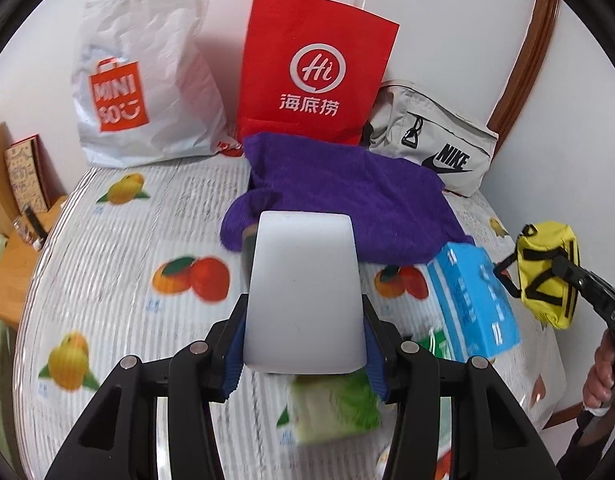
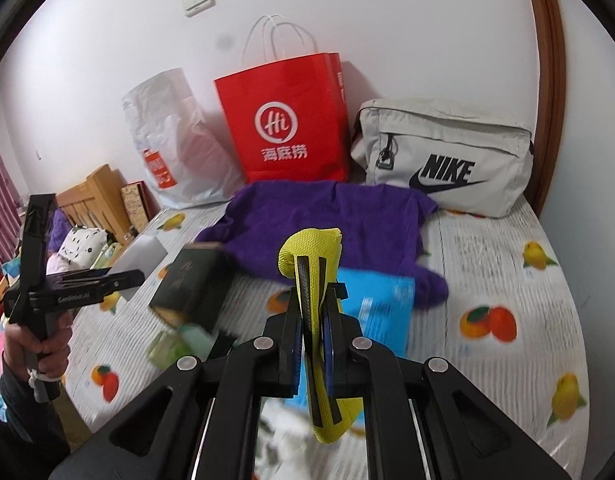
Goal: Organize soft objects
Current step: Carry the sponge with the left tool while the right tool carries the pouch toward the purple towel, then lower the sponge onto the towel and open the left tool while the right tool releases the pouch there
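Note:
My left gripper (image 1: 303,312) is shut on a white foam block (image 1: 303,292) and holds it above the bed; it also shows in the right wrist view (image 2: 141,258). My right gripper (image 2: 312,320) is shut on a yellow pouch with black straps (image 2: 313,280), held in the air; the pouch shows at the right of the left wrist view (image 1: 547,274). A purple towel (image 1: 347,196) lies spread on the fruit-print bedsheet (image 1: 119,264). A blue packet (image 1: 473,300), a green tissue pack (image 1: 333,408) and a dark box (image 2: 191,284) lie on the sheet.
A white Miniso bag (image 1: 143,80), a red paper bag (image 1: 315,76) and a grey Nike bag (image 1: 431,140) stand against the wall at the back. A wooden bedside unit (image 1: 11,272) is at the left. A brown door frame (image 1: 523,52) is at the right.

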The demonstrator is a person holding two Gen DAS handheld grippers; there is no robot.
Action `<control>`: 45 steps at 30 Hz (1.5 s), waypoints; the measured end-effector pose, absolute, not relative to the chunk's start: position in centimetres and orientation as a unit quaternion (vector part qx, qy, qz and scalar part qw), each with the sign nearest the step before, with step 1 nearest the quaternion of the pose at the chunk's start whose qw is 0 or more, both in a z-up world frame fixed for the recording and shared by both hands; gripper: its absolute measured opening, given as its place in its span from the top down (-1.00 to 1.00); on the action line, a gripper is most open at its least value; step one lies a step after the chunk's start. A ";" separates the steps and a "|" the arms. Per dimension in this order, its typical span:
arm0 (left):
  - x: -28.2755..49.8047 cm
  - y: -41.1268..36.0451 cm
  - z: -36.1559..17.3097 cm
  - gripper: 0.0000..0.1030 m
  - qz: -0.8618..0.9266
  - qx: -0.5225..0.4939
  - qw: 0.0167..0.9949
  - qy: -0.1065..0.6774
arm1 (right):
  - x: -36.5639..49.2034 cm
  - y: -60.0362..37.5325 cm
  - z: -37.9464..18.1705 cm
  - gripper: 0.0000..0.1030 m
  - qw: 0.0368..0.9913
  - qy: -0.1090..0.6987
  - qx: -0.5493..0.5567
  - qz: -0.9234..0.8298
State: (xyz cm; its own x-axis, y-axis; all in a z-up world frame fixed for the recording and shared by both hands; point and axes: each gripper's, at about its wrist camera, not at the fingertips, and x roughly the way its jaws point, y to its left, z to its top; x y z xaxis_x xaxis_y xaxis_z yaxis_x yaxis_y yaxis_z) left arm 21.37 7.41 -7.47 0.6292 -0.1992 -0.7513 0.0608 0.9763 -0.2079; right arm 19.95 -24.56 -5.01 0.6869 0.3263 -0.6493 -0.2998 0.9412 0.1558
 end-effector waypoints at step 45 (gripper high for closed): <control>46.7 3.8 -14.6 0.05 -0.049 -0.059 0.853 0.517 | 42.8 -22.4 -13.2 0.76 0.857 0.486 -0.002 0.168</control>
State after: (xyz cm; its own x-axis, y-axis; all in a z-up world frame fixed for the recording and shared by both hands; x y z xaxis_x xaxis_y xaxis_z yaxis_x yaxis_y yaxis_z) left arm 46.66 3.76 -14.64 0.4615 -0.1440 -0.8753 0.0219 0.9883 -0.1511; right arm 42.81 -22.42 -13.24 0.4702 0.2863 -0.8348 -0.2905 0.9434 0.1599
